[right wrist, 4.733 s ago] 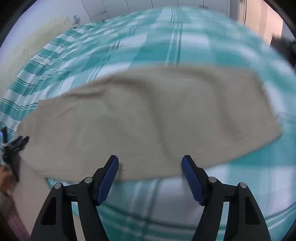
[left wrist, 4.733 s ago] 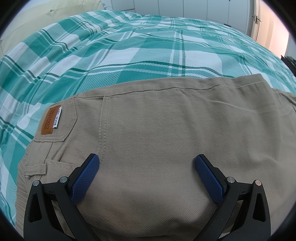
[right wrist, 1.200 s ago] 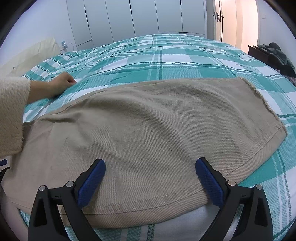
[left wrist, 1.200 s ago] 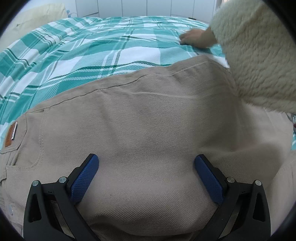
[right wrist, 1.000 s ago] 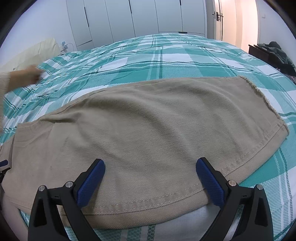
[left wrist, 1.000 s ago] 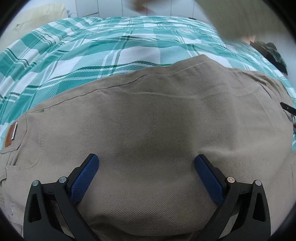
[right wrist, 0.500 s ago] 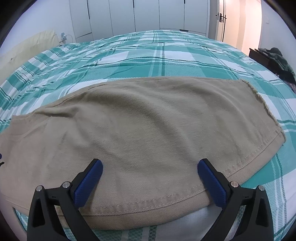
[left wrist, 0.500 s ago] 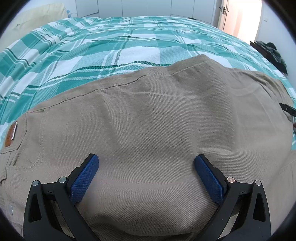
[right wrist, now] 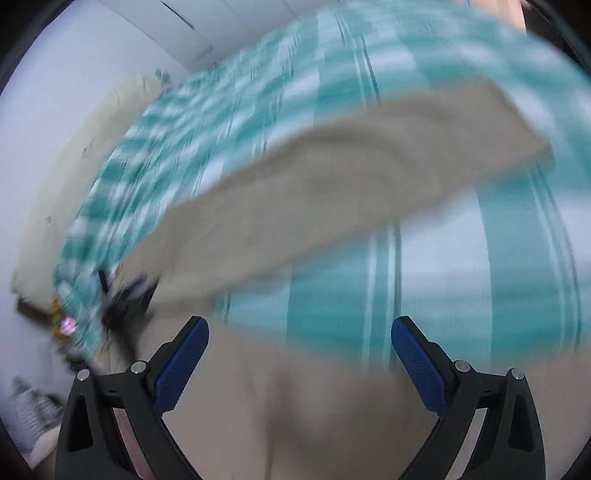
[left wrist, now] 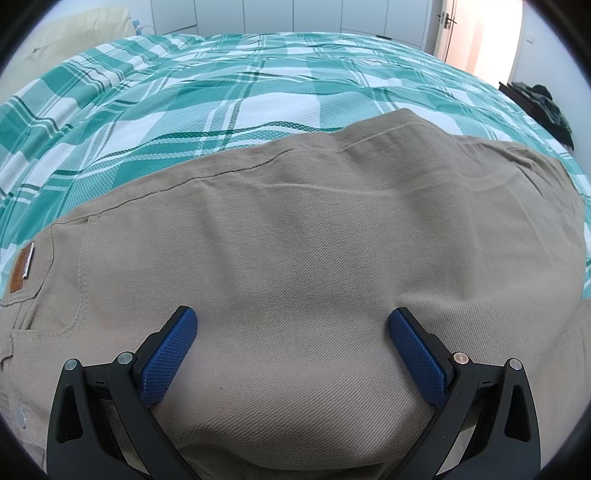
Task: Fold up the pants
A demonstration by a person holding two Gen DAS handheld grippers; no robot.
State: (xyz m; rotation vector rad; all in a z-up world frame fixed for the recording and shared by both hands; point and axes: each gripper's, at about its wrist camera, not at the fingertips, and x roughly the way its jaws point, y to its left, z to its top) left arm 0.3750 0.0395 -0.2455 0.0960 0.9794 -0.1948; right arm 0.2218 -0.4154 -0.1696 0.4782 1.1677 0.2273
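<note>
Checked teal-and-white bedding (left wrist: 258, 110) carries the whole job, with one pair of khaki pants (left wrist: 314, 258) spread flat across it. Nearest, the left gripper (left wrist: 293, 343) hovers low over the seat of the pants, its two blue pads wide apart and holding nothing, just where it was half a second ago. The right gripper (right wrist: 299, 354) is equally wide open and empty, but its view has gone from a sharp look at the leg end to a tilted smear, so that hand has just swung away fast, probably to reposition for a grasp at the hem. Folding in half lengthwise looks done; the crosswise fold is not begun. Farther off: one leather label (left wrist: 22, 267), one pillow (left wrist: 85, 22), white wardrobe doors (left wrist: 295, 14).
</note>
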